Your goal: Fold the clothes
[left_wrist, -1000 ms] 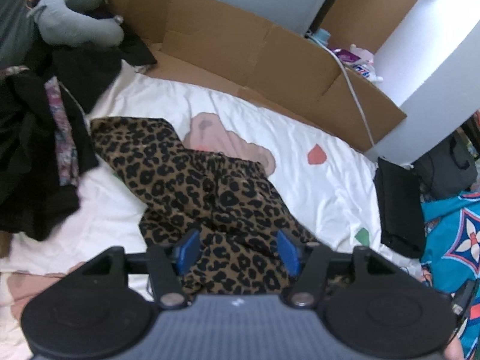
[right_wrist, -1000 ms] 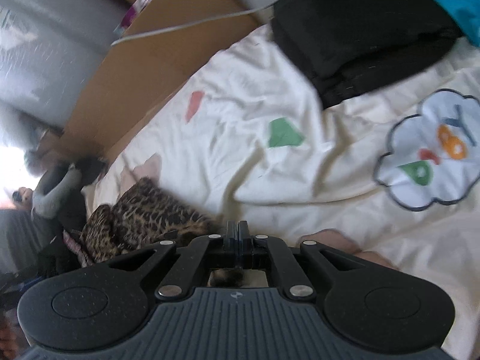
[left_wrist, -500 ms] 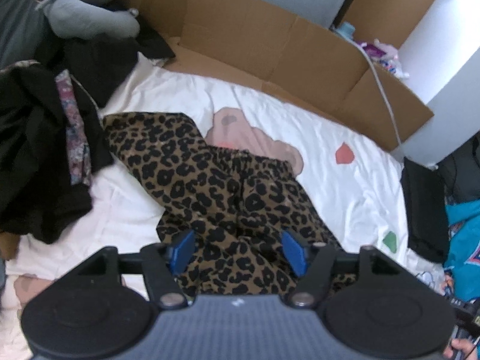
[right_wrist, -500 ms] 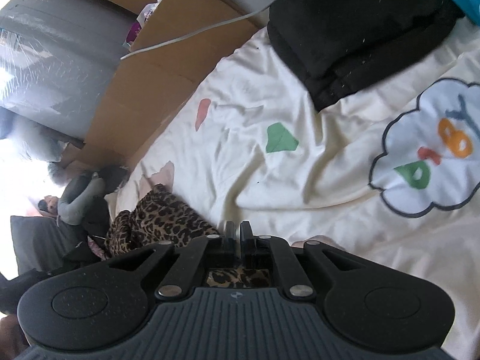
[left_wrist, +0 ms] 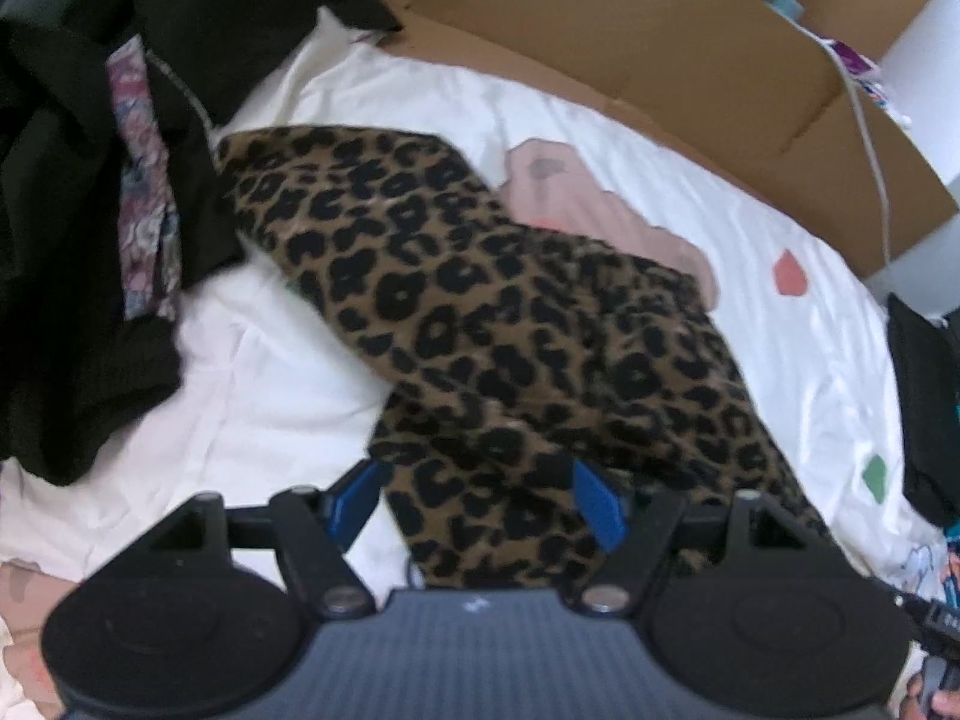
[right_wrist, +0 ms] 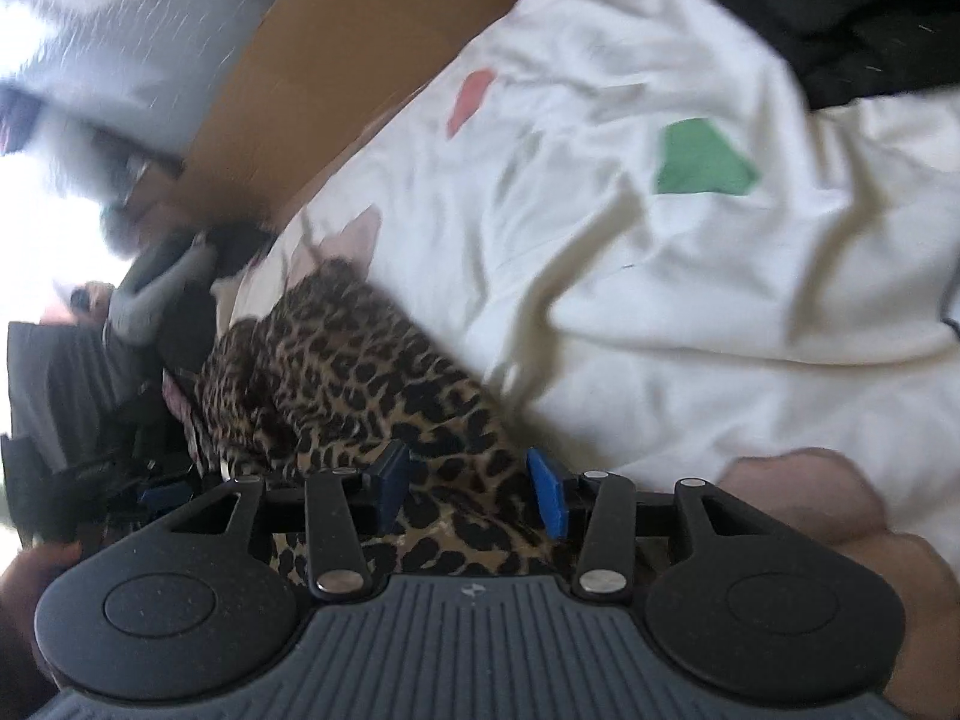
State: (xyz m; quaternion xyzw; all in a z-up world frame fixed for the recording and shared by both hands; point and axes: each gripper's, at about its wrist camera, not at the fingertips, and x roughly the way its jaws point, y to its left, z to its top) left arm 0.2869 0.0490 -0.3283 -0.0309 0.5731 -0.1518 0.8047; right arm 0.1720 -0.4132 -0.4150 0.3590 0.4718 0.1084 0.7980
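Observation:
A leopard-print garment (left_wrist: 480, 300) lies crumpled on the white printed sheet (left_wrist: 270, 396), running from upper left to lower right. My left gripper (left_wrist: 477, 498) hangs close over its near end. Its jaws are opening, the blue pads stand wide apart, and fabric lies between them without being pressed. In the right wrist view the same leopard-print garment (right_wrist: 336, 372) bunches up just ahead of my right gripper (right_wrist: 468, 486). Those jaws are opening too, and cloth lies under and between the pads with no grip on it.
A heap of black and floral clothes (left_wrist: 60, 240) lies at the left. Flattened cardboard (left_wrist: 600, 30) and a white cable (left_wrist: 870, 120) line the far edge. A folded black garment (right_wrist: 840, 12) sits at the right, and a grey plush toy (right_wrist: 150, 294) at the far end.
Both grippers have come down closer to the leopard garment. The right jaws, shut a second ago, now stand apart. The left pads have spread a little wider.

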